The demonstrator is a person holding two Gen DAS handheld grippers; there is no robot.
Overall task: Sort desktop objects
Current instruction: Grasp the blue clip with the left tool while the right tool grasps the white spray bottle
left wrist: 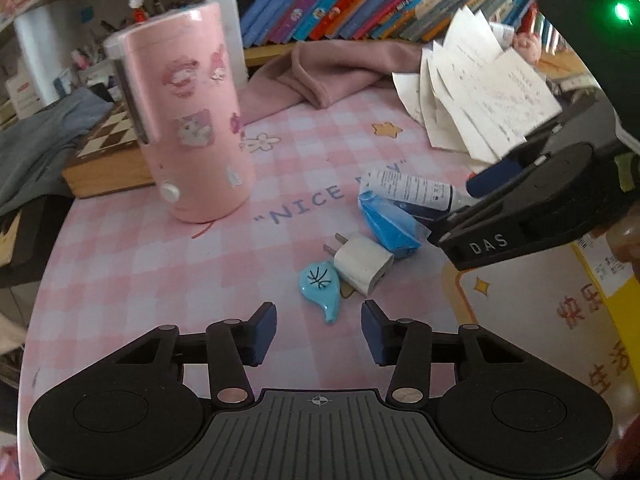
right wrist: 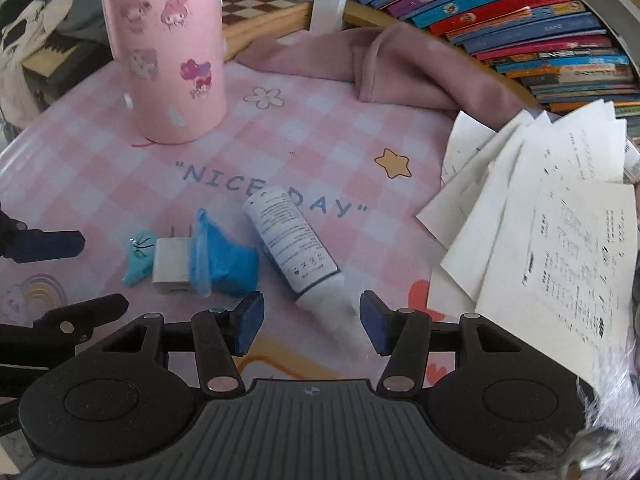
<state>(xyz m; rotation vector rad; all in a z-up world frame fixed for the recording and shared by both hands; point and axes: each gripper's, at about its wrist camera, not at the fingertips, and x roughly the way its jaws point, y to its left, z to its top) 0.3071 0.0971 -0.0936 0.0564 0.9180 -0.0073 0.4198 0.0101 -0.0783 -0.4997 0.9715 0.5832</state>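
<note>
Clutter is still unsorted: charm (left wrist: 323, 286), plug (left wrist: 365, 266), blue bag (left wrist: 387, 224) and tube (right wrist: 294, 250) lie bunched on the worktop (left wrist: 160, 264). Left gripper (left wrist: 319, 330) jaws stand apart, empty, just short of the charm; right gripper (right wrist: 312, 322) jaws straddle the tube's end, not gripping.

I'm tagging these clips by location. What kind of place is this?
Probably a child's study desk at home: a pink checked desk mat printed "NICE DAY", a row of colourful books on the shelf behind, loose printed papers, and a sticker-covered pink tumbler.
</note>
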